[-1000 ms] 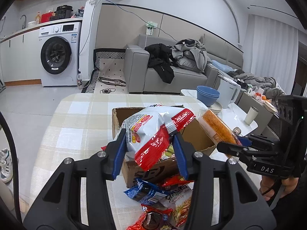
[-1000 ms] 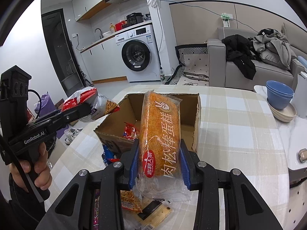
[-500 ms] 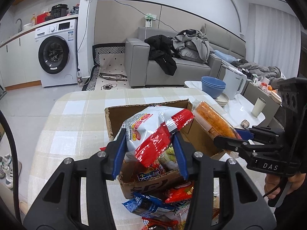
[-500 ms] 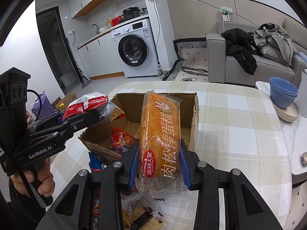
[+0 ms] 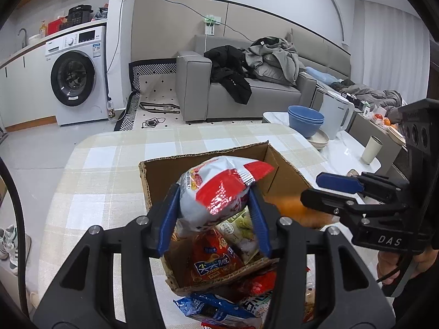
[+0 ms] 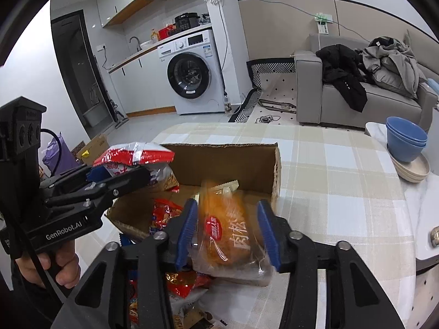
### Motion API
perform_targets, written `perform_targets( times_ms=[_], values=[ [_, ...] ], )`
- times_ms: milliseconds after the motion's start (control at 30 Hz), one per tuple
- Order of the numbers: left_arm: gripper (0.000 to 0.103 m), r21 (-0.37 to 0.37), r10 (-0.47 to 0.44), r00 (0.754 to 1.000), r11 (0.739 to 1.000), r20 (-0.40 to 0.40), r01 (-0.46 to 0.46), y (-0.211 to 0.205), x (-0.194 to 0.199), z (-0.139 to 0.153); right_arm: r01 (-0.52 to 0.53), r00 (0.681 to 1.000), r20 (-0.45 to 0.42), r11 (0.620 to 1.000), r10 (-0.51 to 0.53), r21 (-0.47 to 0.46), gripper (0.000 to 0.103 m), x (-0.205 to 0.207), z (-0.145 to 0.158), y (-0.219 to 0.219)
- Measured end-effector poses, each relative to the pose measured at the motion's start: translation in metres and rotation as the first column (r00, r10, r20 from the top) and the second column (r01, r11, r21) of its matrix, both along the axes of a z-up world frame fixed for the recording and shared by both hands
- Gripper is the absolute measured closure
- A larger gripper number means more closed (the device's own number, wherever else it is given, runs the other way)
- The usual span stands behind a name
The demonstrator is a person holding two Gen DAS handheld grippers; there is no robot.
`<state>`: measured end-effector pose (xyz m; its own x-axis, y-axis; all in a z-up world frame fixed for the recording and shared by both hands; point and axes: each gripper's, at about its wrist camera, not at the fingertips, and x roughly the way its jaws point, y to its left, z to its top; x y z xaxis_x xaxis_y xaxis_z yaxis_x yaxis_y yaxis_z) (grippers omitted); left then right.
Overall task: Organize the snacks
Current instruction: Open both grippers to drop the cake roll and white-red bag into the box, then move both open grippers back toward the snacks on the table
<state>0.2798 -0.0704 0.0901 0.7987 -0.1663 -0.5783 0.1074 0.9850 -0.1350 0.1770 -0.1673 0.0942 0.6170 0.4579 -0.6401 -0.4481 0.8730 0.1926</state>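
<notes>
An open cardboard box sits on the checked table and holds several snack packs. My left gripper is shut on a red and white snack bag above the box's near side; the bag also shows in the right wrist view. My right gripper is open, its jaws spread wide. The orange meat floss cake pack lies loose and blurred between them, tipping into the box. The right gripper also shows in the left wrist view.
Loose snack packs lie on the table in front of the box. Blue bowls, a kettle and a cup stand on a white side table to the right. A sofa is behind.
My right gripper has opened and let go of the orange cake pack, which drops toward the box. My left gripper with the red and white bag has moved over the box.
</notes>
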Motion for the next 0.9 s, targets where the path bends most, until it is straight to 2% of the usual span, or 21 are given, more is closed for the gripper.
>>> perform_targets(
  times_ms=[67, 100, 133, 200, 233, 267, 367, 400, 900],
  values=[
    [0.035, 0.0, -0.005, 1.0, 1.0, -0.008, 0.005, 0.003, -0.003, -0.004, 0.001, 1.0, 0.006, 1.0, -0.001, 0.002, 0.051, -0.004, 0.001, -0.003],
    [0.029, 0.002, -0.004, 1.0, 1.0, -0.009, 0.004, 0.004, -0.006, -0.005, 0.004, 1.0, 0.009, 1.0, -0.004, -0.004, 0.05, -0.006, 0.001, -0.004],
    [0.021, 0.003, -0.001, 1.0, 1.0, -0.007, 0.001, 0.004, -0.009, -0.007, 0.005, 1.0, 0.011, 1.0, -0.005, -0.008, 0.045, -0.007, 0.001, -0.005],
    [0.019, 0.002, 0.006, 1.0, 1.0, 0.0, -0.006, 0.008, -0.017, -0.009, -0.004, 1.0, 0.014, 1.0, 0.004, -0.011, 0.034, -0.012, 0.001, -0.008],
    [0.014, -0.004, 0.008, 1.0, 1.0, -0.001, -0.008, 0.01, -0.02, -0.009, -0.008, 1.0, 0.015, 1.0, 0.009, -0.007, 0.028, -0.016, 0.001, -0.01],
    [0.0, -0.015, 0.01, 1.0, 1.0, -0.004, -0.01, 0.012, -0.024, -0.01, -0.009, 1.0, 0.018, 1.0, 0.009, -0.001, 0.021, -0.019, 0.001, -0.012],
    [0.001, -0.045, 0.026, 1.0, 0.999, 0.007, -0.026, 0.022, -0.04, -0.009, -0.006, 1.0, 0.012, 1.0, 0.005, 0.028, 0.004, -0.028, 0.001, -0.02],
    [0.001, -0.052, 0.028, 1.0, 0.998, 0.01, -0.027, 0.024, -0.046, -0.01, -0.008, 1.0, 0.008, 0.999, 0.008, 0.036, 0.003, -0.032, 0.001, -0.022],
    [0.001, -0.06, 0.03, 0.999, 0.998, 0.038, -0.028, 0.04, -0.144, 0.013, 0.018, 0.996, 0.082, 0.999, -0.021, 0.037, 0.001, -0.093, 0.025, -0.037]
  ],
)
